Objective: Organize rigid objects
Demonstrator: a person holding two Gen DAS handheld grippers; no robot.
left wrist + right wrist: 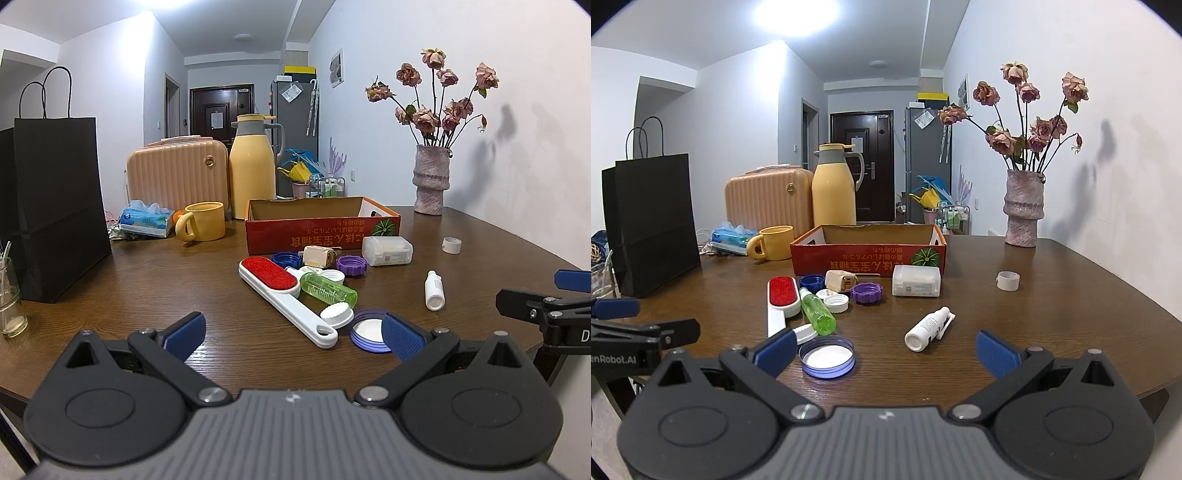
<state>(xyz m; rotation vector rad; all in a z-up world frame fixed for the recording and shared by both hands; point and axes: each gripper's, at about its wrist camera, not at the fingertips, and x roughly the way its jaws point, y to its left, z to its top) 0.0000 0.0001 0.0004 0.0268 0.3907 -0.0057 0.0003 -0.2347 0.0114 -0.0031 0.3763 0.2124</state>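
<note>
Table (147, 288): dark wood, carrying everything below.
Paper bag (55, 206): black, upright, at the table's 9 o'clock edge.
Case (177, 177): ribbed and peach, standing at 11 o'clock behind the mug.
Flask (253, 166): yellow with a grey collar, just right of the case.
Vase (430, 181): pinkish, holding dried roses, at 2 o'clock by the wall.
Box (321, 232): red cardboard, open on top, at 12 o'clock behind the clutter.
Mug (205, 220): yellow, handle toward the bag, left of the box.
Lint brush (284, 295): white with a red pad, lying slantwise at the centre, handle toward the camera.
White container (388, 251): on its side, close in front of the box at its right end.
Green bottle (328, 290): lying flat, touching the brush.
White bottle (929, 328): lying alone at 3 o'clock of the pile.
Big lid (827, 356): purple rim, white inside, open side up, nearest the tools.
Purple cap (351, 266): beside the white container, on its left.
White ring (451, 244): well apart at 2 o'clock.
Left gripper (291, 332): jaws spread wide, nothing between them, hovering short of the brush handle.
Right gripper (886, 350): jaws spread wide, gripping nothing, low over the table just short of the big lid and white bottle.
</note>
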